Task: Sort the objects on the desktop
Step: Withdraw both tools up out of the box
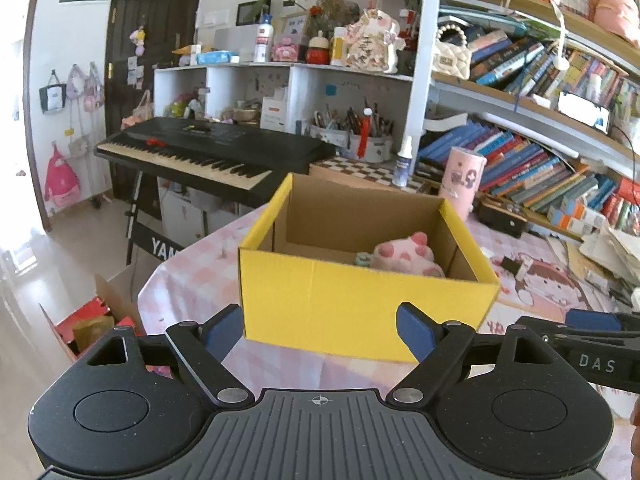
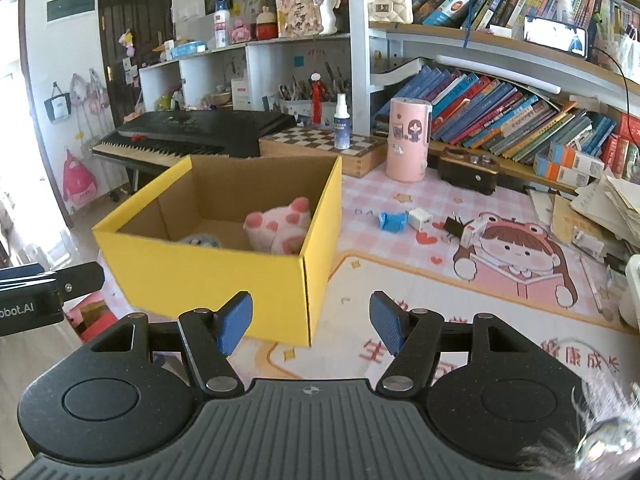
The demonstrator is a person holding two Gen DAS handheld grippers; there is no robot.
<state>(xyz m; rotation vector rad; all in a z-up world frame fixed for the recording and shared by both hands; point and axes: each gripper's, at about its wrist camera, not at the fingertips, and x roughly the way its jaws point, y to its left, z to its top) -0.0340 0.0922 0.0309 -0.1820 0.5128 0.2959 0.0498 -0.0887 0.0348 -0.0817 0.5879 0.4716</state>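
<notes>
A yellow cardboard box (image 1: pixel 360 312) (image 2: pixel 224 276) stands open on the pink desk mat. Inside lies a pink and white plush toy (image 1: pixel 408 258) (image 2: pixel 280 224) and a small bluish item (image 2: pixel 200 241). My left gripper (image 1: pixel 318 330) is open and empty, just in front of the box's near wall. My right gripper (image 2: pixel 310 322) is open and empty, at the box's near right corner. On the mat right of the box lie a blue roll (image 2: pixel 392 222), a white charger cube (image 2: pixel 419 217), a black binder clip (image 2: pixel 454 227) and a small white item (image 2: pixel 474 230).
A pink cylinder (image 2: pixel 408 140) and a spray bottle (image 2: pixel 341 122) on a chessboard box (image 2: pixel 320 146) stand behind. A black wooden holder (image 2: pixel 468 170), bookshelves and a paper pile (image 2: pixel 608 204) are at the right. A keyboard piano (image 1: pixel 208 152) stands off the desk's left.
</notes>
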